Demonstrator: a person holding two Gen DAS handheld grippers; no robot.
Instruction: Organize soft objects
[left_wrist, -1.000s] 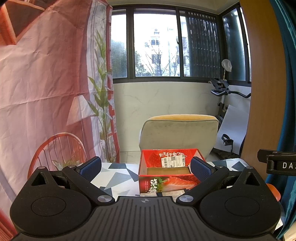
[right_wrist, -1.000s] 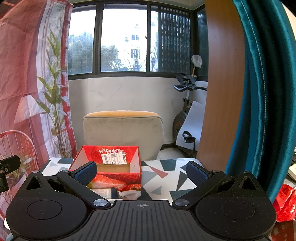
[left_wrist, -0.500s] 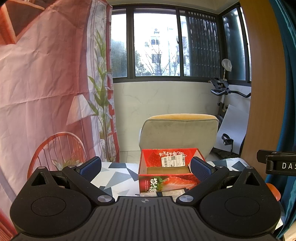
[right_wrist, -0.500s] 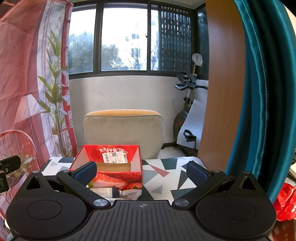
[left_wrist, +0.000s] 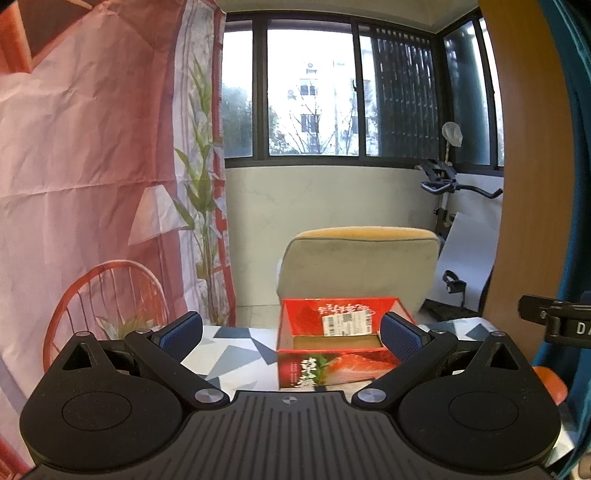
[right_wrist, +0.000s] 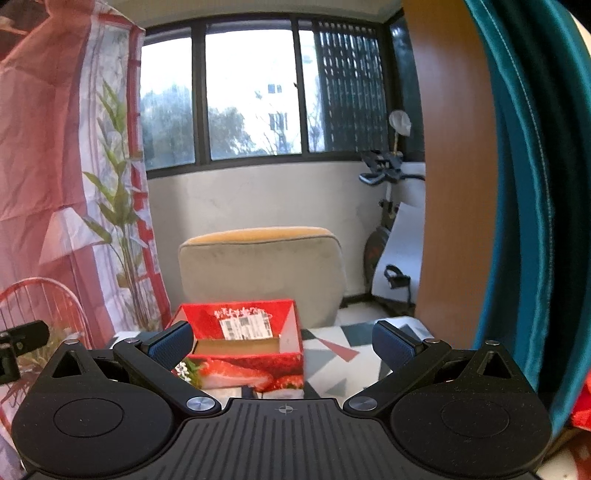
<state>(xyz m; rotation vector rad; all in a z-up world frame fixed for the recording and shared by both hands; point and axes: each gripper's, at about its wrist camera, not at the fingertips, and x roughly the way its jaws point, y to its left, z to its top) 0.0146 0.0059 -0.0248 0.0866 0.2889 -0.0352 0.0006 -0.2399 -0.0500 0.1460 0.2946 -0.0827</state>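
Observation:
A red open-topped cardboard box (left_wrist: 338, 347) with strawberry print and a white label stands on the patterned table (left_wrist: 229, 350). My left gripper (left_wrist: 291, 334) is open, held above the table, and nothing is between its blue pads. The same box (right_wrist: 240, 347) shows in the right wrist view, slightly left of centre. My right gripper (right_wrist: 282, 341) is open too, with nothing between its fingers, its left pad overlapping the box's left edge in the image. The box's inside looks bare apart from its brown floor. No soft object is visible in either view.
A beige padded chair (left_wrist: 360, 266) stands behind the table. A printed pink backdrop (left_wrist: 92, 166) hangs at left, a wooden panel (left_wrist: 524, 166) and teal curtain (right_wrist: 524, 184) at right. An exercise bike (right_wrist: 388, 206) stands by the window. Something orange (left_wrist: 550, 380) sits at the table's right.
The right gripper has shifted rightward and tilted slightly, so the box sits more toward centre in its view. The left gripper has barely moved. Both remain open.

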